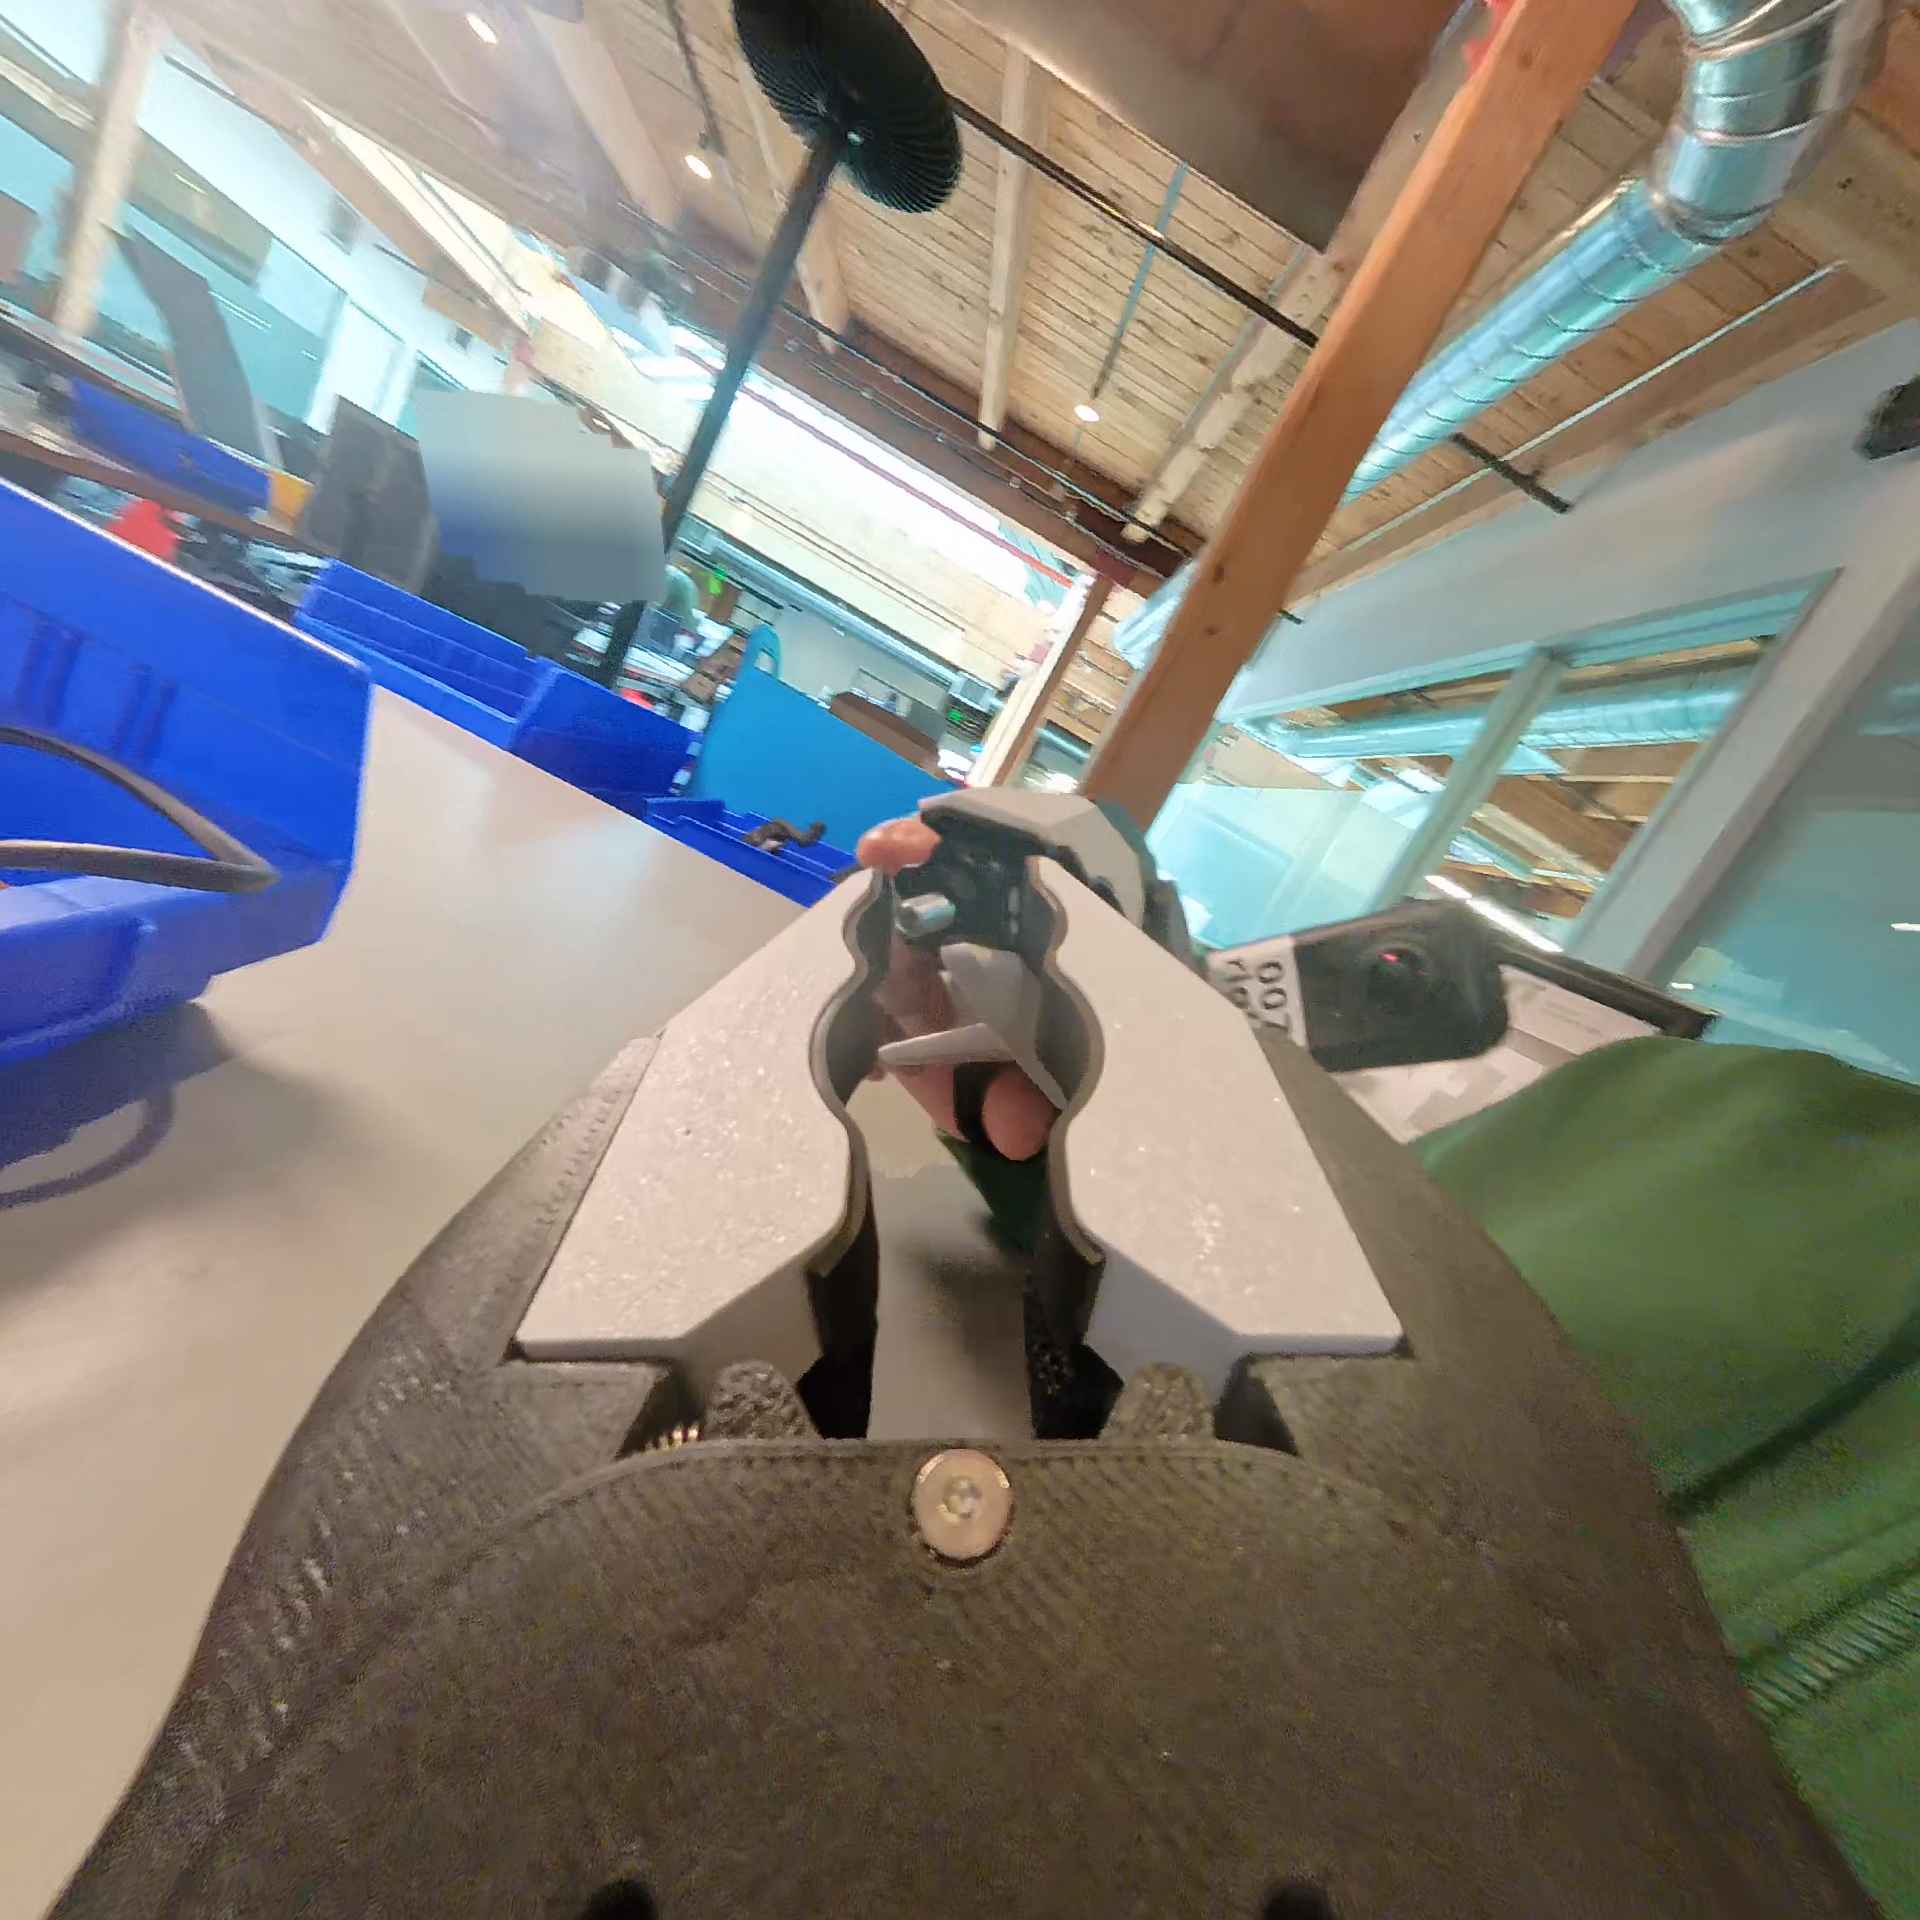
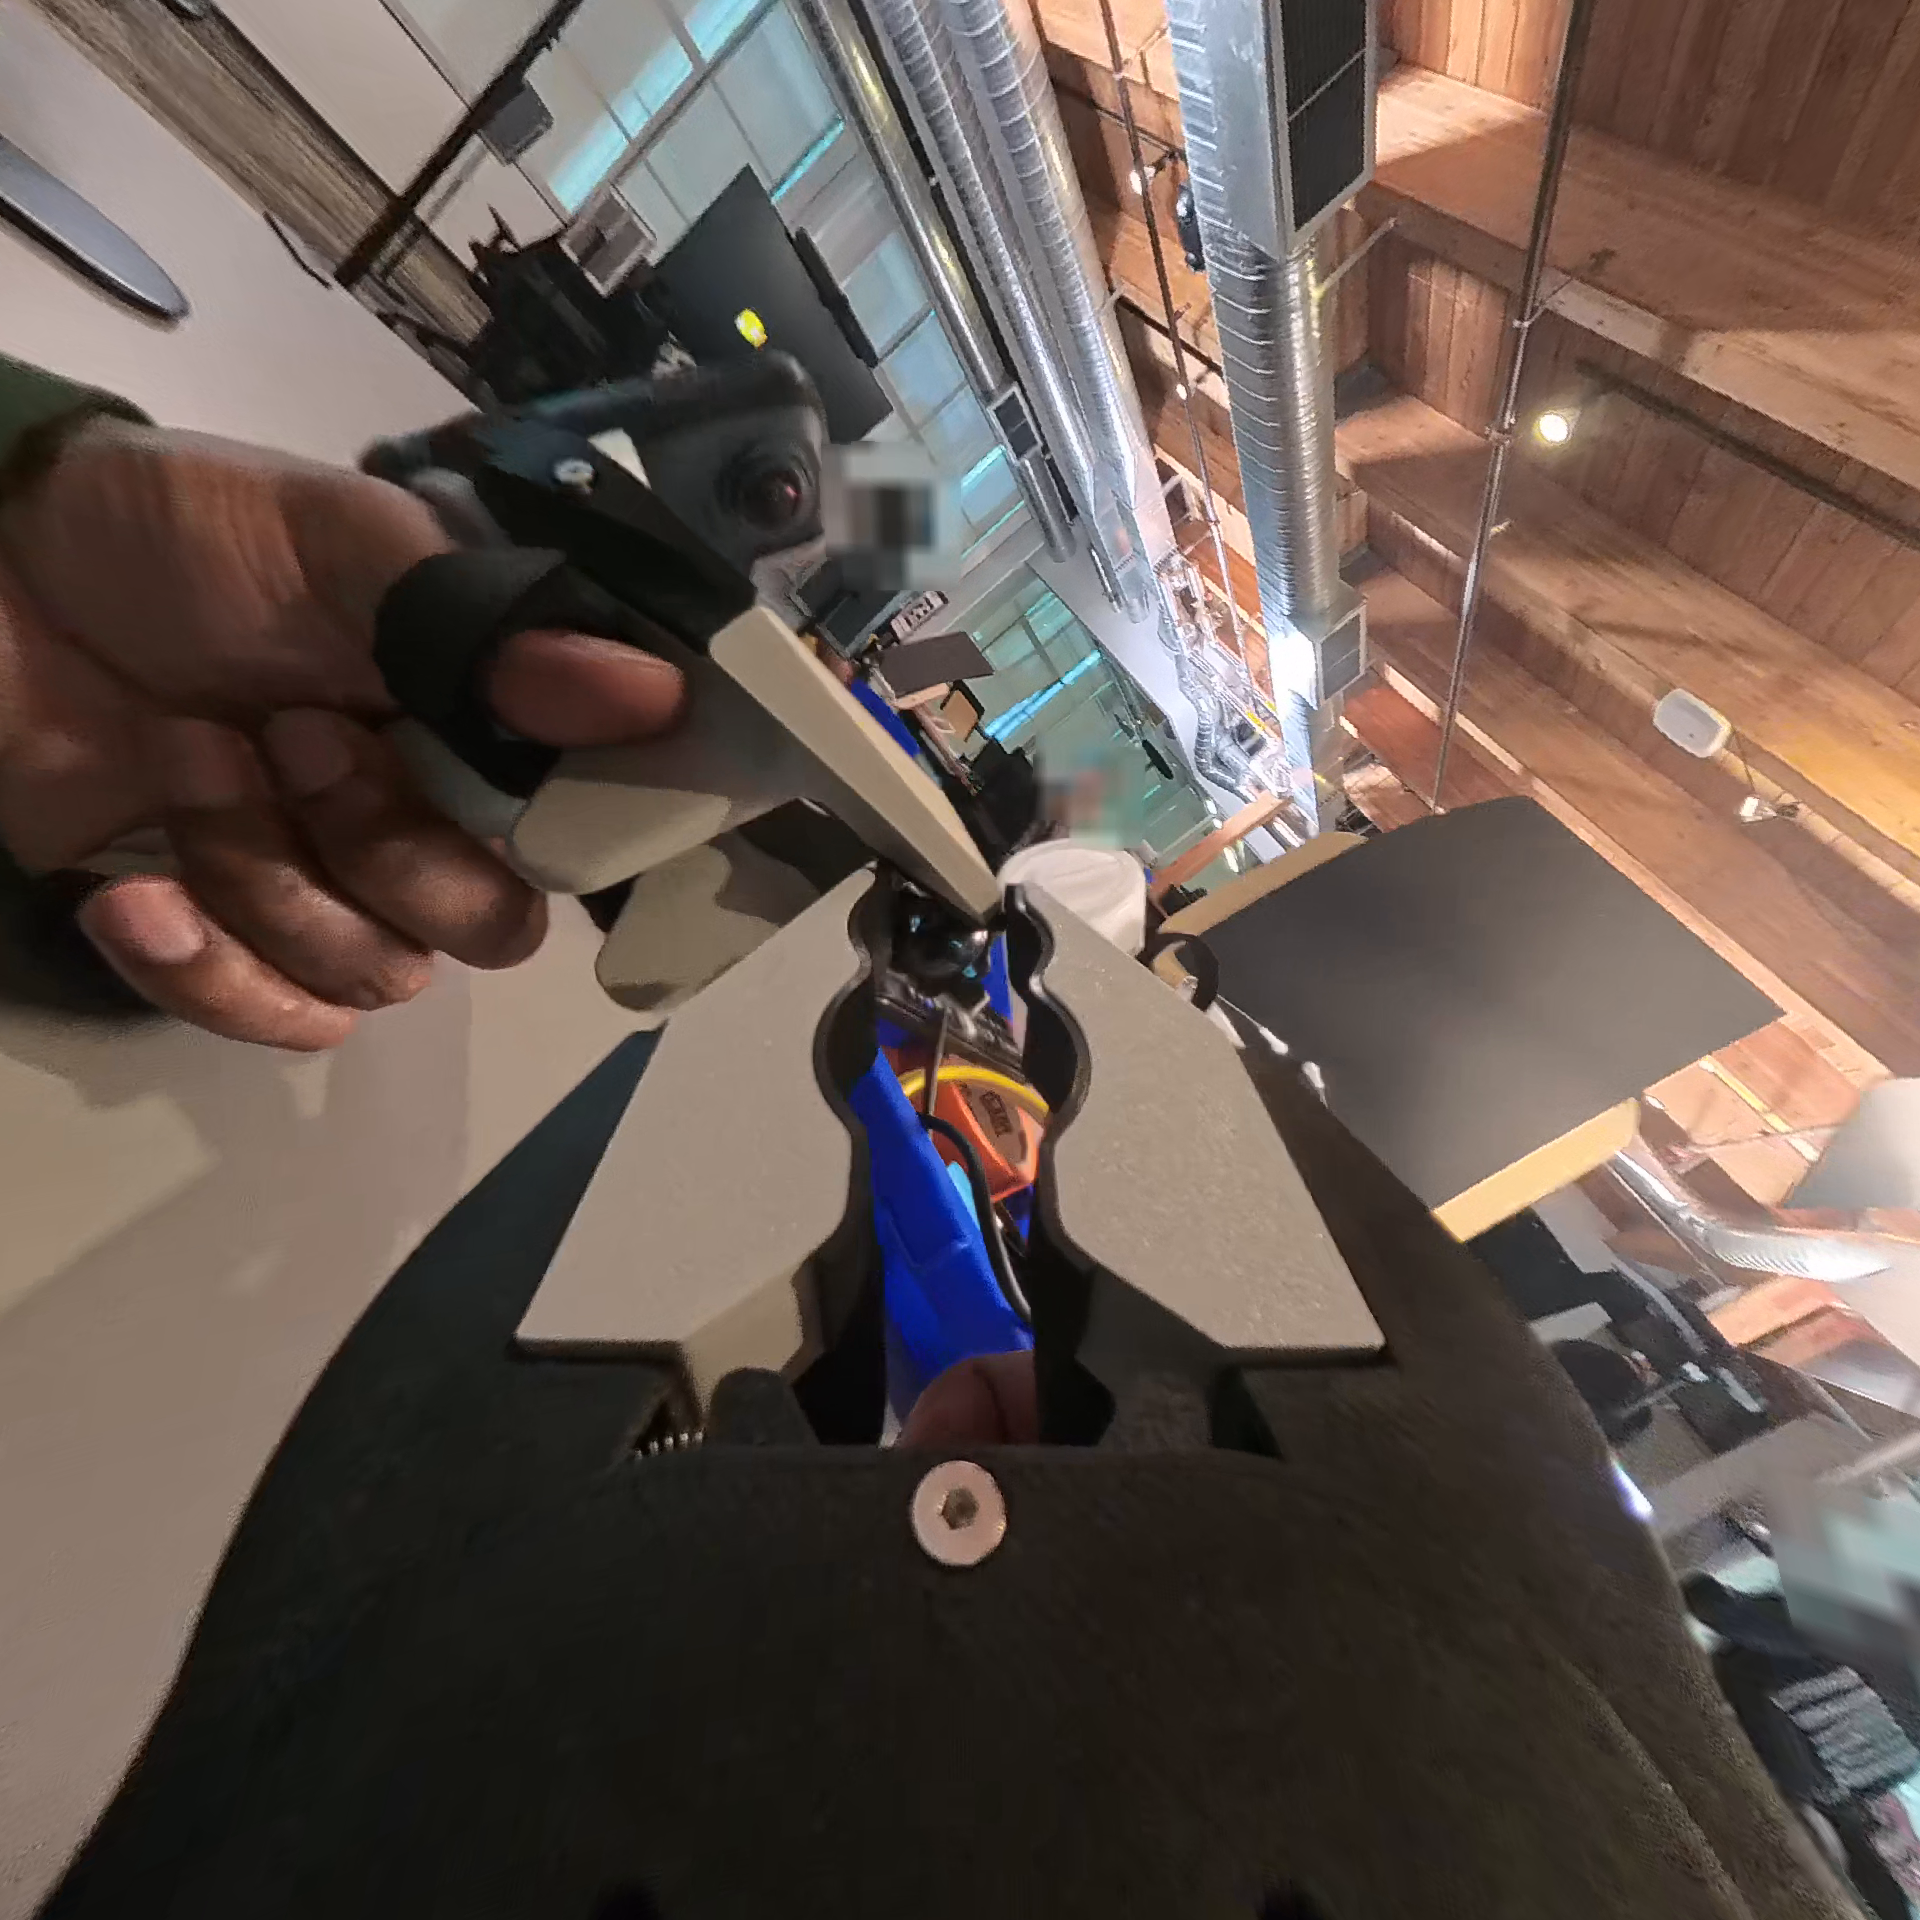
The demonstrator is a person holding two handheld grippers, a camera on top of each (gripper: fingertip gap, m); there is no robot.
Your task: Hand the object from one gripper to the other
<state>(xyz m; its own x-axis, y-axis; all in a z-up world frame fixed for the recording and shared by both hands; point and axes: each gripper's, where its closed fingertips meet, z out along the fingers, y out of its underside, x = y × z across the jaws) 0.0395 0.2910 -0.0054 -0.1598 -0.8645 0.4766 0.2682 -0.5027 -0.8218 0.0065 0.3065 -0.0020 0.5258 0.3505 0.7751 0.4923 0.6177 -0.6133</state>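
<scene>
Black small object (image 2: 933, 948) sits between both claws' tips.

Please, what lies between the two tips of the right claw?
A small black object sits in the gap between the tips of the right claw. The right wrist view shows it.

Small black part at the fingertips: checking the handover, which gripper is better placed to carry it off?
Right, probably: the small black part sits between the tips of the right gripper, while the left gripper reaches it tip-first from the side.

Grey jaws, black body (image 1: 935, 1558), green sleeve (image 1: 1714, 1299)
</scene>
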